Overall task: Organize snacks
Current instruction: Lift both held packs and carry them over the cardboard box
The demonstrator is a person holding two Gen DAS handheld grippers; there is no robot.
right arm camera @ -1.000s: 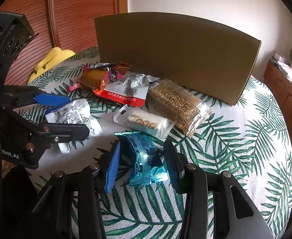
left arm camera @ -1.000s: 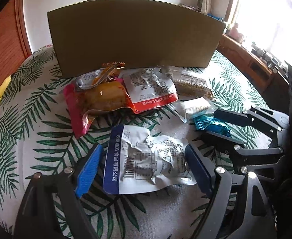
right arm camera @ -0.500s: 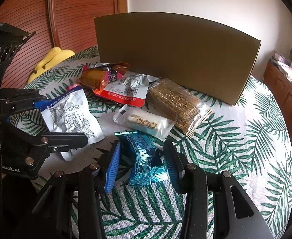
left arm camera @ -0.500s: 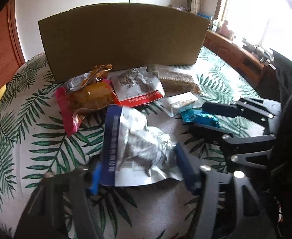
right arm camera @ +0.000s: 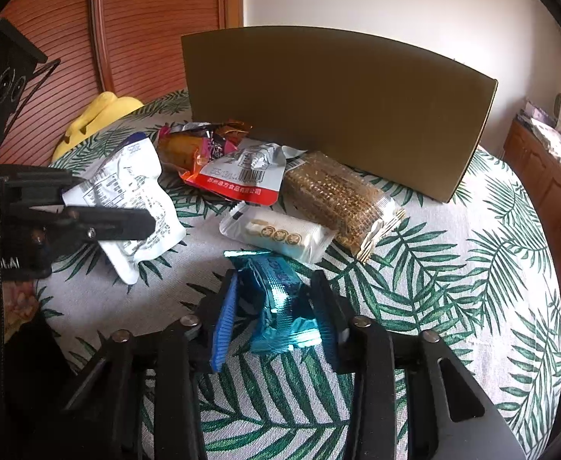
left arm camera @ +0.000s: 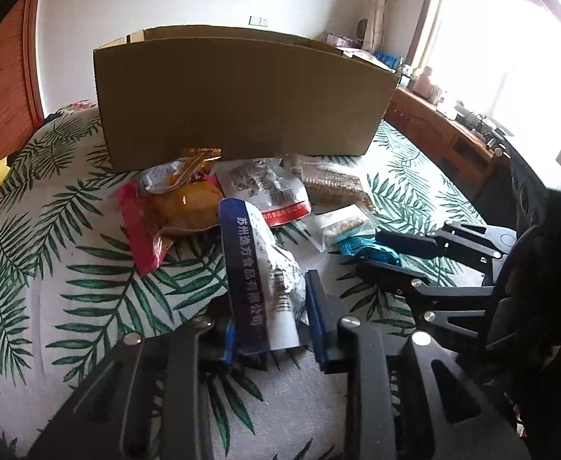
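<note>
left gripper (left arm camera: 271, 320): fingers closing, pinching white pouch (left arm camera: 265, 280), lower centre | right gripper (right arm camera: 280, 316): fingers closing, pads on blue packet (right arm camera: 278, 306), lower centre | box (right arm camera: 338, 115): upper centre, behind 4 other snacks on surface (right arm camera: 453, 268)

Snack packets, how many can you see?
7: white-blue in closing left gripper, blue foil in closing right gripper, nougat, sesame bar, white-red, pink, gold-silver by box; more may hide.

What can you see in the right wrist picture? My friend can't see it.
The right claw is closing on a blue snack on a leafy tablecloth. The left claw pinches a white packet; more snacks lie before a cardboard box.
</note>
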